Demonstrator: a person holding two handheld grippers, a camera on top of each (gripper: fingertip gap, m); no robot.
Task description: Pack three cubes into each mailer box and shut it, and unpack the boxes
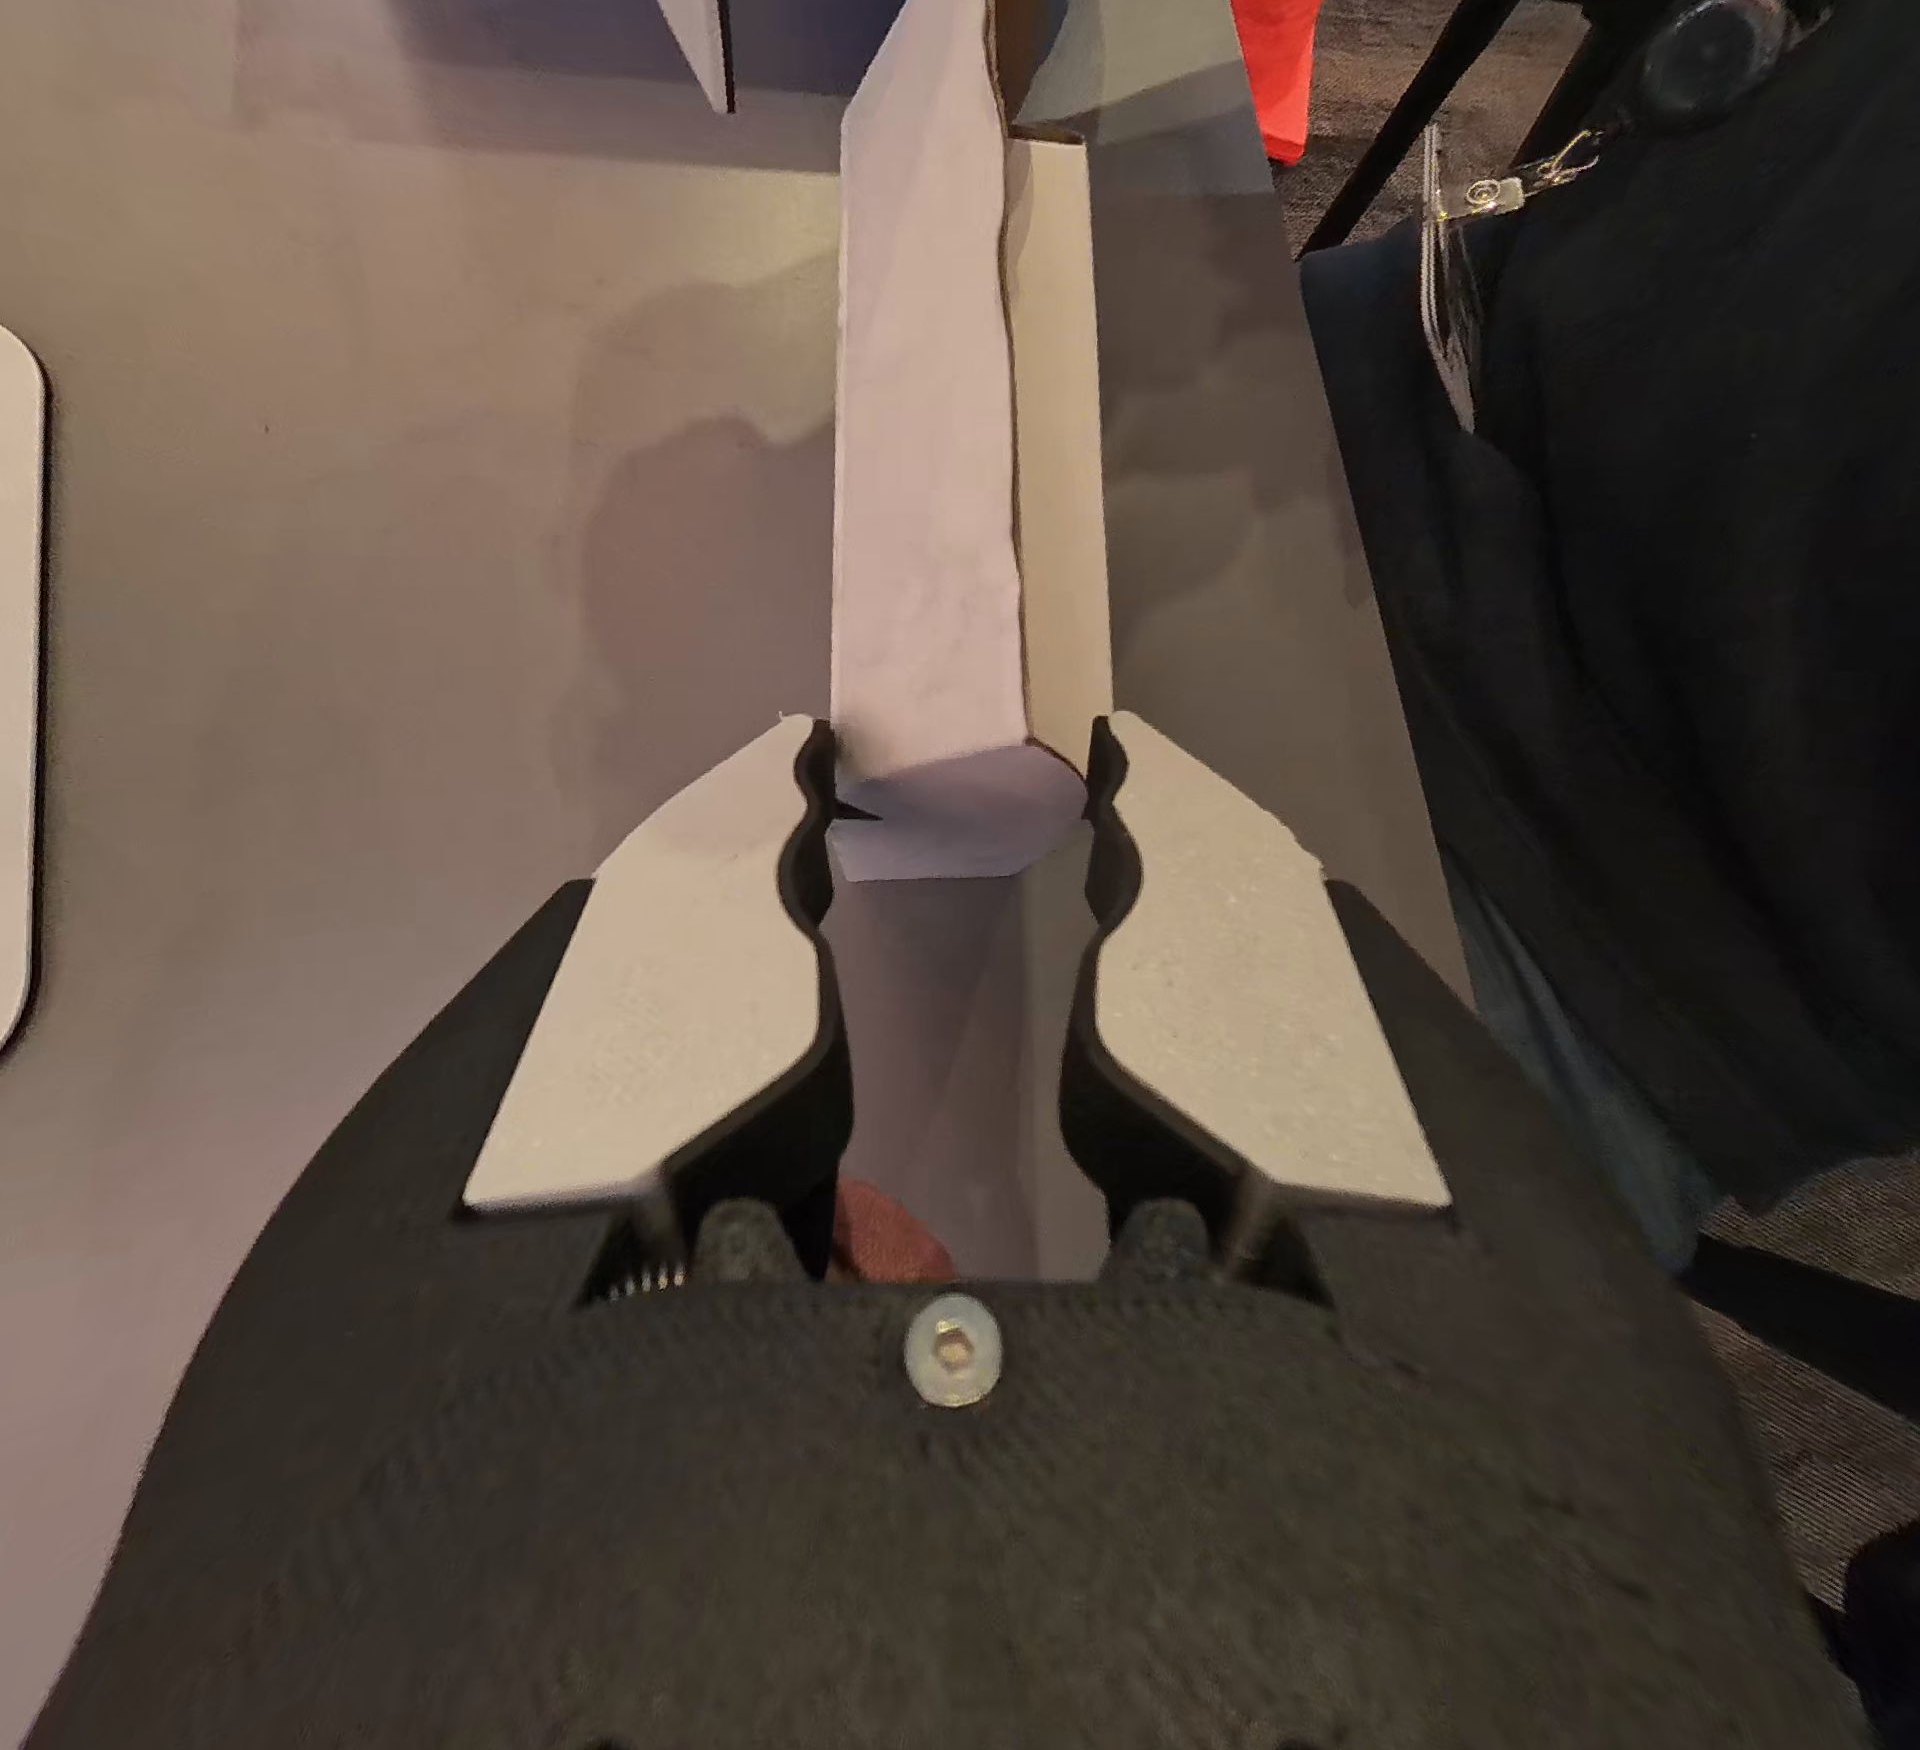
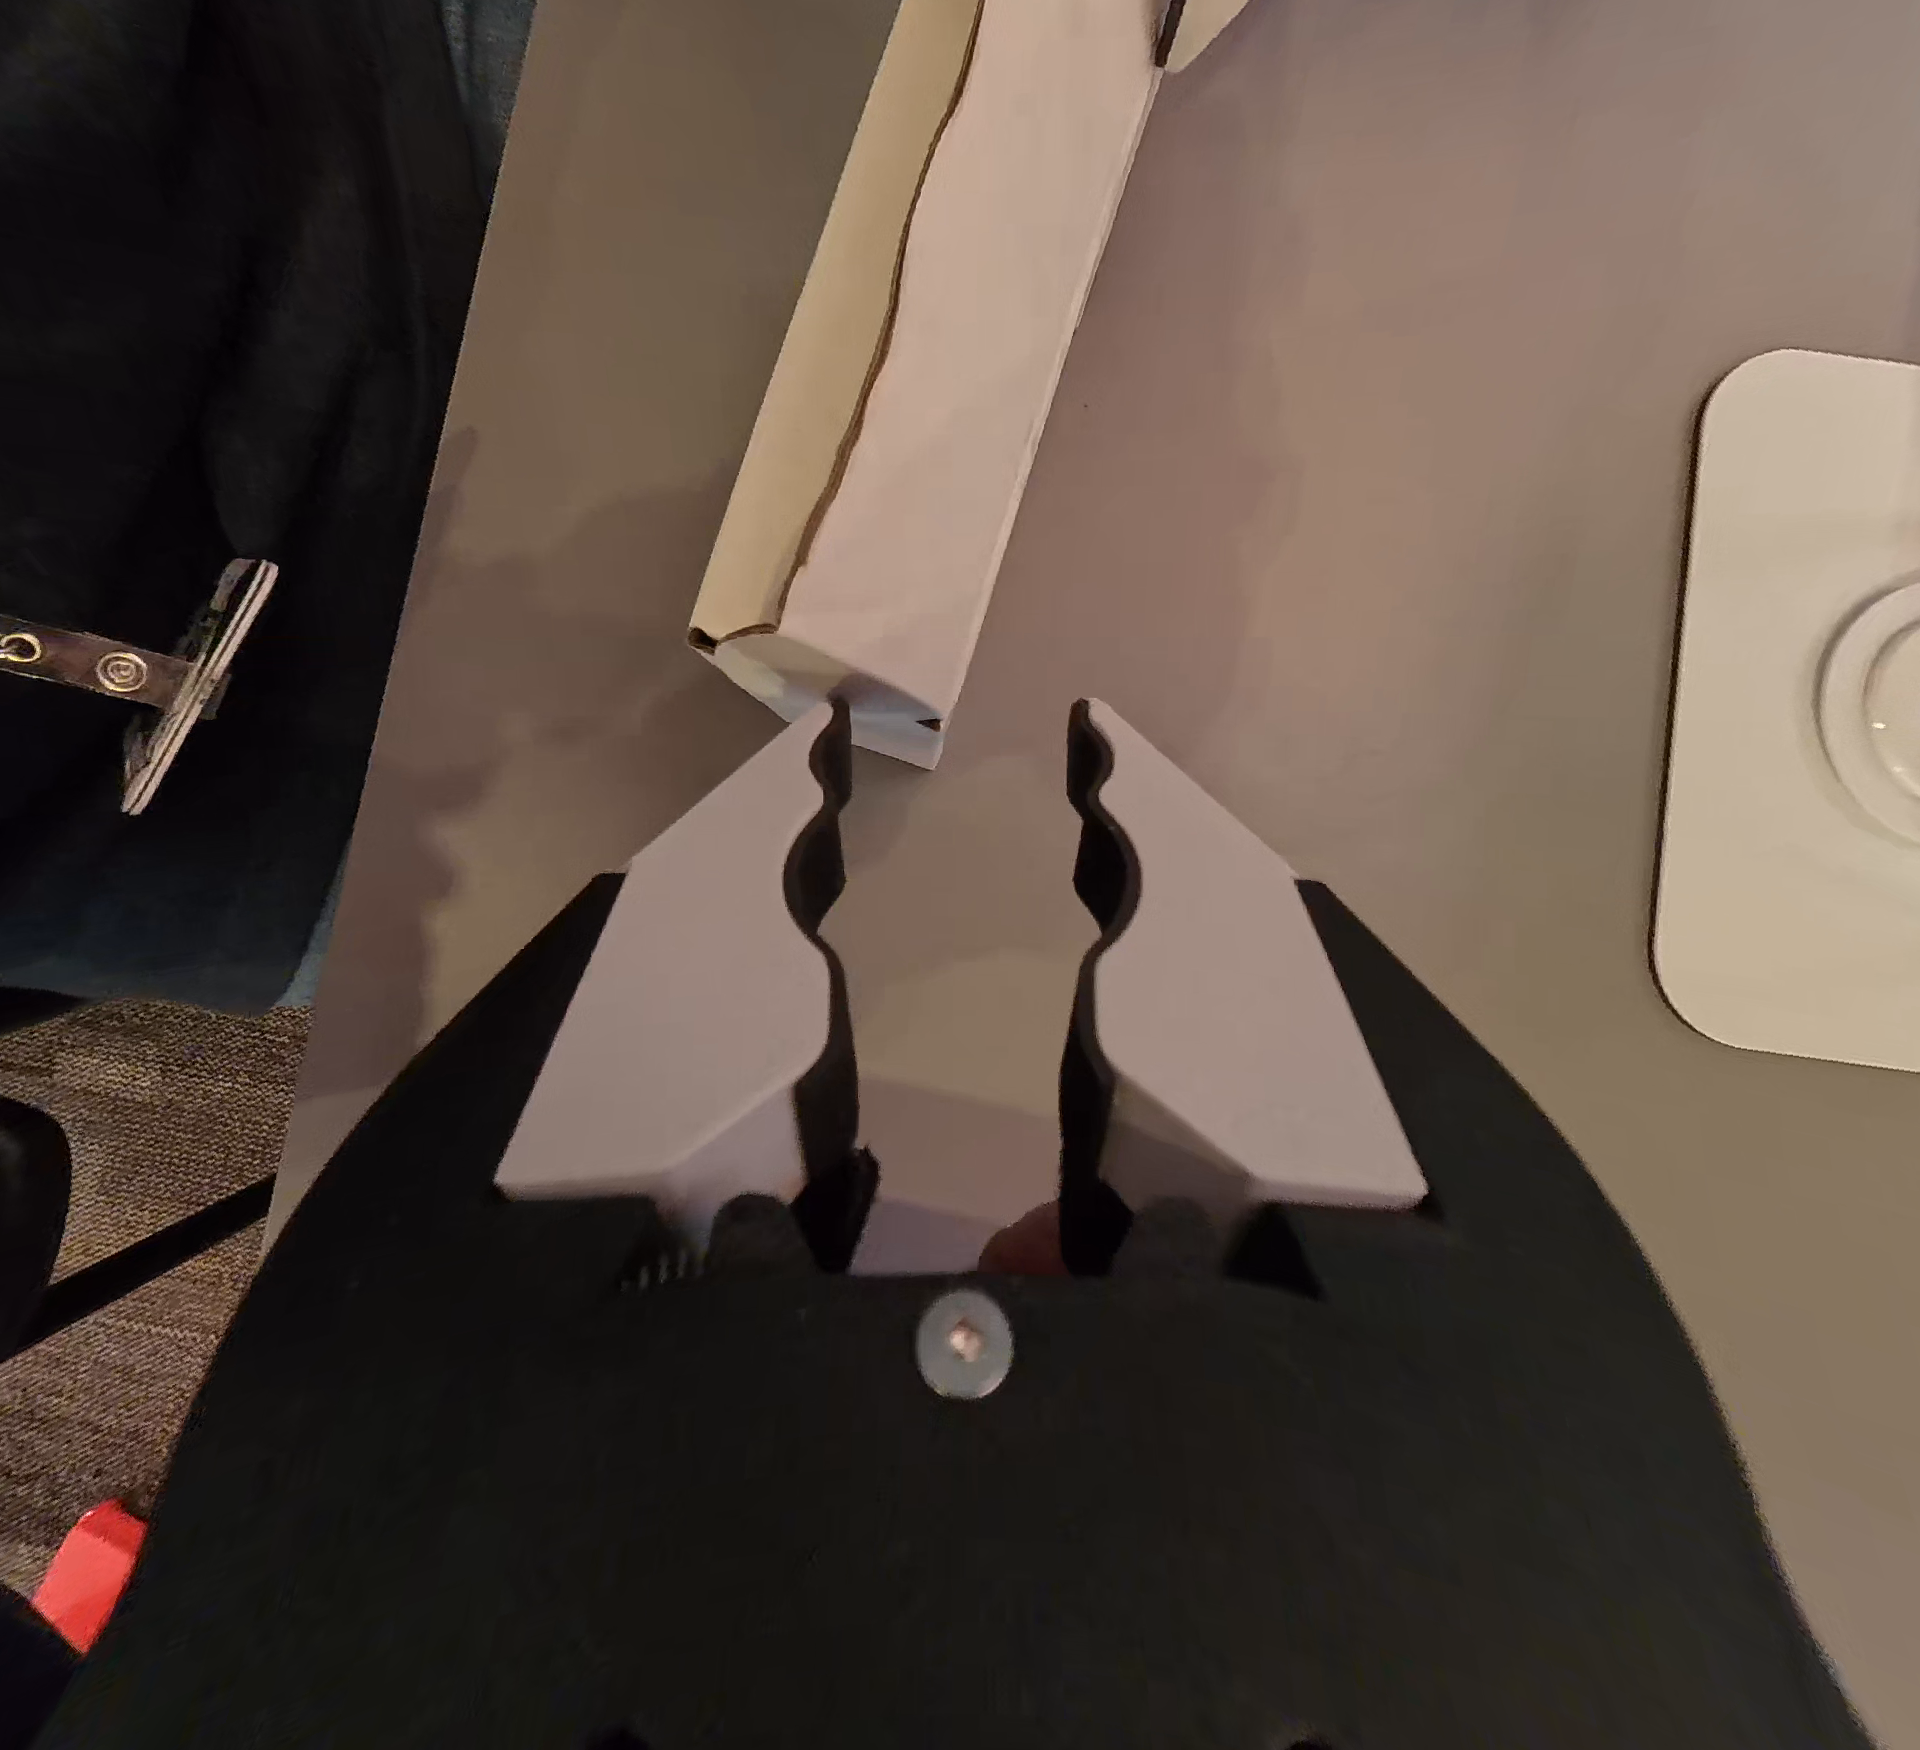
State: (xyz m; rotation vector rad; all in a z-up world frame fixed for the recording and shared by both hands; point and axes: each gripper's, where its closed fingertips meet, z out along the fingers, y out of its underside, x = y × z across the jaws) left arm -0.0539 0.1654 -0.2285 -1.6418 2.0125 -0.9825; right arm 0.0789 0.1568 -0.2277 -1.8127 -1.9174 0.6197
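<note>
In the left wrist view, the left gripper [image 1: 958, 770] has its jaws on the two sides of the near end of the white box [image 1: 925, 453]. They seem to pinch this end, probably to keep the box from sliding on the grey table [image 1: 364, 453] while its lid is worked. The box lies lengthwise away from the camera, close to the table edge, and its lid is almost down (a dark seam still shows along one side). No cubes are visible. In the right wrist view, the right gripper [image 2: 956, 724] is spread and holds nothing. Its left fingertip [image 2: 831, 729] is just at the corner of the box [image 2: 935, 350], I think to press or tuck the flap. A white pad [image 2: 1787, 713] lies well apart at the right.
</note>
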